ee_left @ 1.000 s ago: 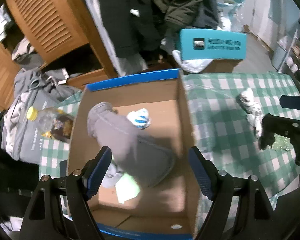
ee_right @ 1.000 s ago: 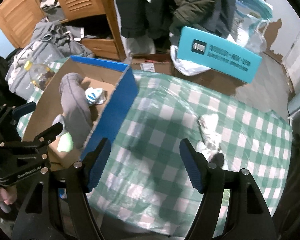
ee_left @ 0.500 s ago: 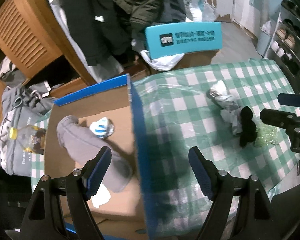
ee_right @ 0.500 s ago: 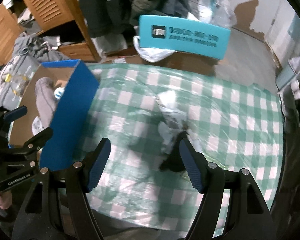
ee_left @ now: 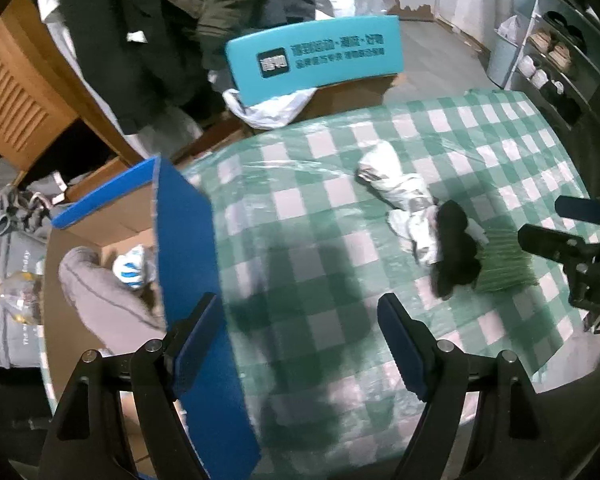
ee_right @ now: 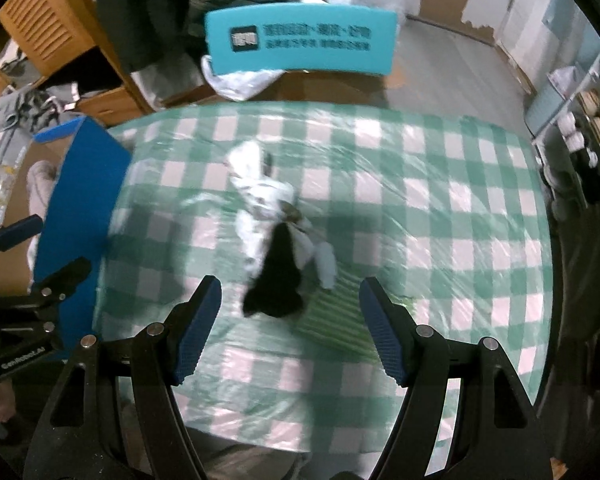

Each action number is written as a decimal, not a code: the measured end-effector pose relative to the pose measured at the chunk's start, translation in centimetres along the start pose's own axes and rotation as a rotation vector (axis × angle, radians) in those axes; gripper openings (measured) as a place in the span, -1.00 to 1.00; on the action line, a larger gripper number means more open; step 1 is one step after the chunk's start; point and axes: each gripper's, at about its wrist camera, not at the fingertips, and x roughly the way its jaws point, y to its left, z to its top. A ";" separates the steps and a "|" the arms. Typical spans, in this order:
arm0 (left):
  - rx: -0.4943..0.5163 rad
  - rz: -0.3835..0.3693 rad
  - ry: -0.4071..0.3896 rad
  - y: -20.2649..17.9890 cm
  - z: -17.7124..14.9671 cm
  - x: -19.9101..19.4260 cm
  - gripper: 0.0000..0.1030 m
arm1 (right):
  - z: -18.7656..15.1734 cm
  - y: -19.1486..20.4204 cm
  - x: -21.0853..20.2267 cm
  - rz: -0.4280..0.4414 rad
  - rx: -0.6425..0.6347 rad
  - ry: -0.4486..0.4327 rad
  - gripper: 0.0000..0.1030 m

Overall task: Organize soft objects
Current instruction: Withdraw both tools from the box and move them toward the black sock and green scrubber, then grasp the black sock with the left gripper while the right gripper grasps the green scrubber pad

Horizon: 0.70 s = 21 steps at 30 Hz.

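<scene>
1. Progress, as a judgement: partly done. A grey garment (ee_left: 100, 300) and a blue-and-white striped bundle (ee_left: 130, 268) already lie inside the cardboard box (ee_left: 188, 264), at about 9 o'clock in the left wrist view.
2. Left to sort: a small pile on the green checked tablecloth (ee_right: 420, 200), near the middle of the right wrist view. It holds a white crumpled cloth (ee_right: 260, 192), a black soft item (ee_right: 276, 276) touching it, and a green striped piece (ee_right: 332, 320) partly under the black one, towards 5 o'clock.
3. The right gripper (ee_right: 290, 320) hangs above the pile, jaws spread wide and empty, the black item between them in the view.
4. The left gripper (ee_left: 300, 340) is likewise spread wide and empty, straddling the box's blue wall.
5. Only the left wrist view shows the box contents well; the right wrist view shows little past the box's blue side.
6. The right wrist view shows the pile head-on, though blurred.
</scene>
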 end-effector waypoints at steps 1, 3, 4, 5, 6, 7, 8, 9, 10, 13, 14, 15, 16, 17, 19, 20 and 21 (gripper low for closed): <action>0.001 -0.006 0.005 -0.3 0.1 0.2 0.58 | -0.2 -0.4 0.2 -0.005 0.005 0.005 0.40; 0.005 -0.017 0.017 -1.0 0.4 0.8 0.58 | -0.5 -1.1 0.5 -0.012 0.014 0.014 0.40; 0.006 -0.022 0.022 -1.3 0.5 1.1 0.58 | -0.7 -1.4 0.7 -0.014 0.020 0.019 0.40; 0.005 -0.029 0.030 -1.7 0.6 1.4 0.58 | -0.9 -1.9 0.9 -0.015 0.027 0.024 0.40; 0.004 -0.036 0.035 -1.9 0.7 1.7 0.58 | -1.0 -2.2 1.0 -0.018 0.032 0.028 0.40; 0.002 -0.043 0.039 -2.2 0.8 1.9 0.58 | -1.2 -2.6 1.2 -0.023 0.039 0.032 0.40; 0.002 -0.051 0.045 -2.5 1.0 2.2 0.58 | -1.4 -3.0 1.4 -0.027 0.045 0.038 0.40; 0.001 -0.054 0.048 -2.8 1.0 2.5 0.58 | -1.6 -3.3 1.6 -0.029 0.050 0.042 0.40; 0.002 -0.056 0.051 -3.0 1.1 2.6 0.58 | -1.7 -3.6 1.8 -0.032 0.056 0.048 0.40; 0.009 -0.059 0.064 -3.9 1.3 3.4 0.58 | -2.2 -4.6 2.5 -0.041 0.068 0.063 0.40; 0.009 -0.062 0.072 -4.2 1.4 3.8 0.58 | -2.4 -5.0 2.8 -0.043 0.071 0.071 0.40; 0.010 -0.064 0.077 -4.4 1.4 4.0 0.58 | -2.5 -5.1 3.0 -0.043 0.074 0.074 0.40; 0.011 -0.067 0.085 -4.7 1.4 4.4 0.58 | -2.6 -5.3 3.3 -0.042 0.077 0.079 0.41; 0.012 -0.069 0.092 -4.9 1.4 4.6 0.58 | -2.7 -5.5 3.7 -0.040 0.080 0.086 0.41; 0.014 -0.072 0.099 -5.2 1.4 5.0 0.58 | -2.9 -5.8 4.4 -0.037 0.083 0.100 0.41; 0.017 -0.071 0.104 -5.5 1.4 5.3 0.58 | -2.9 -5.9 4.7 -0.036 0.084 0.105 0.41; 0.019 -0.070 0.109 -5.6 1.4 5.5 0.58 | -3.0 -6.0 5.0 -0.034 0.084 0.112 0.41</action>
